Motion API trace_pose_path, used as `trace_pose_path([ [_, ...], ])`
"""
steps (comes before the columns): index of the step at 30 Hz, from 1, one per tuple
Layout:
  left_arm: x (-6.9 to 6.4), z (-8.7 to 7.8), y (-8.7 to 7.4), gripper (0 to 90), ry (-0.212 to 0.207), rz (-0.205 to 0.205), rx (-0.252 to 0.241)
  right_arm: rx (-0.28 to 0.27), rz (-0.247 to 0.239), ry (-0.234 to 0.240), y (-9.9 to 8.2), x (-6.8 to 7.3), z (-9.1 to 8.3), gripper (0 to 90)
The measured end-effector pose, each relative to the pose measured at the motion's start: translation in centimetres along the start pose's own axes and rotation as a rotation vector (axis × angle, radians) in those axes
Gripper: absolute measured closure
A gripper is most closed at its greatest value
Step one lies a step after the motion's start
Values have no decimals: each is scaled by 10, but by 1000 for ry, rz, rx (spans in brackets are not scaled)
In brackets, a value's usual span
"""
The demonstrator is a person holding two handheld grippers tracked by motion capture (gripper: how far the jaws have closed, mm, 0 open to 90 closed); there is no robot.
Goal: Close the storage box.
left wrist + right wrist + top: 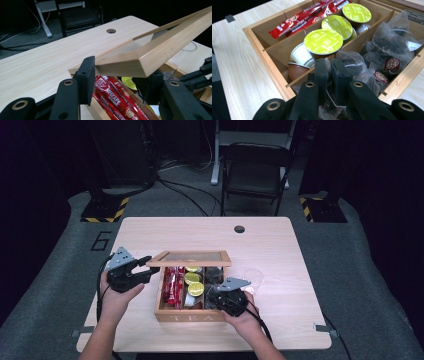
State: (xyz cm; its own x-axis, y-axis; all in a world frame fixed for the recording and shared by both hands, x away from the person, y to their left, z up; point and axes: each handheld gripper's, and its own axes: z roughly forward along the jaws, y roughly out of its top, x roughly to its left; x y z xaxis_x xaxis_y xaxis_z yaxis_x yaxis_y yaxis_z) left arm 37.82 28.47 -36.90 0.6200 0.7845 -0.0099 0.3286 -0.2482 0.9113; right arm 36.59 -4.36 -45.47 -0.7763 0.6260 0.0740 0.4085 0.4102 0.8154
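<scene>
A wooden tea box (190,316) stands at the table's near middle, its glass-paned lid (190,257) lifted. My left gripper (146,266) clasps the lid's left front corner (140,63), one jaw on each side of the frame. Under the lid lie red Nescafe sticks (110,96). My right gripper (329,71) reaches into the box's right compartment, shut on a clear tea bag (348,62) pinched between its jaws. More tea bags (392,50) fill that compartment. Green-lidded capsules (323,41) sit in the middle one, red sticks (304,17) in the far one.
A clear plastic cup (253,276) stands just right of the box. The table (280,250) has a cable hole (239,229) near its far edge. A dark chair (255,165) stands beyond the table, with cables on the floor.
</scene>
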Motion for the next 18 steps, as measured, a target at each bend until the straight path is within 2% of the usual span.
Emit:
trace_pose_path([
  [18,0,0,0,529,2,2,-3,-39,-4,7,15,1,-10,838],
])
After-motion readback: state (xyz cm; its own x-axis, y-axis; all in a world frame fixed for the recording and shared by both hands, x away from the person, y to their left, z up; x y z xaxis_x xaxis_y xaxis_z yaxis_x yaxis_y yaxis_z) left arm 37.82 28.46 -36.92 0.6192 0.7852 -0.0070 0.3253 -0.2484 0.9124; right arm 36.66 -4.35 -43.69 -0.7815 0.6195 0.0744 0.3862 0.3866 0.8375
